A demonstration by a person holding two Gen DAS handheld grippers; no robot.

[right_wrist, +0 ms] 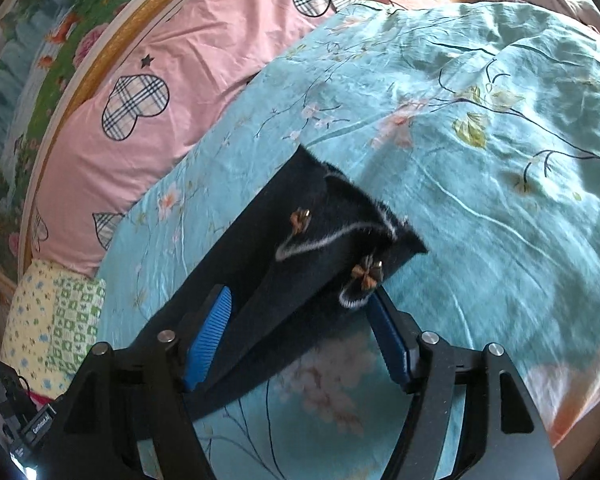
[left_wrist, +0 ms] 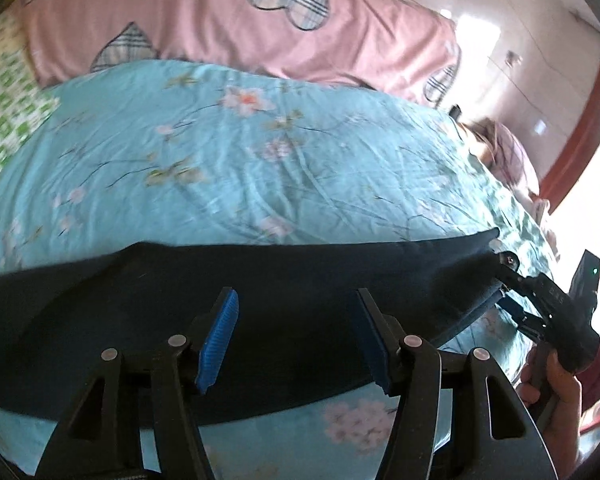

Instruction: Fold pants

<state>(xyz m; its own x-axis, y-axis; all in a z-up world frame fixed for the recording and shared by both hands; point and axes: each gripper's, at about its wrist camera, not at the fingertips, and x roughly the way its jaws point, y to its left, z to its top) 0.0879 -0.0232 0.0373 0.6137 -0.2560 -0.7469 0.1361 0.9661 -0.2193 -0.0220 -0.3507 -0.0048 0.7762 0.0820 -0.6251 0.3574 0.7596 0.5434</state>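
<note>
Dark navy pants [left_wrist: 220, 304] lie stretched across the blue floral bedspread [left_wrist: 220, 152]. My left gripper [left_wrist: 296, 336] is open just above the middle of the pants, its blue pads apart, holding nothing. My right gripper [right_wrist: 300, 332] is open over the waist end of the pants [right_wrist: 308, 256], which has a fuzzy lining with a white trim line and two small brown bows [right_wrist: 366, 274]. The right gripper also shows in the left wrist view [left_wrist: 508, 284] at the pants' right end, its fingers on either side of the fabric edge.
A pink duvet with plaid hearts [left_wrist: 236, 28] lies at the back of the bed. A green and yellow patterned pillow [right_wrist: 56, 328] sits at the left. A gold picture frame [right_wrist: 112, 36] is behind. A person's hand [left_wrist: 552, 388] holds the right gripper handle.
</note>
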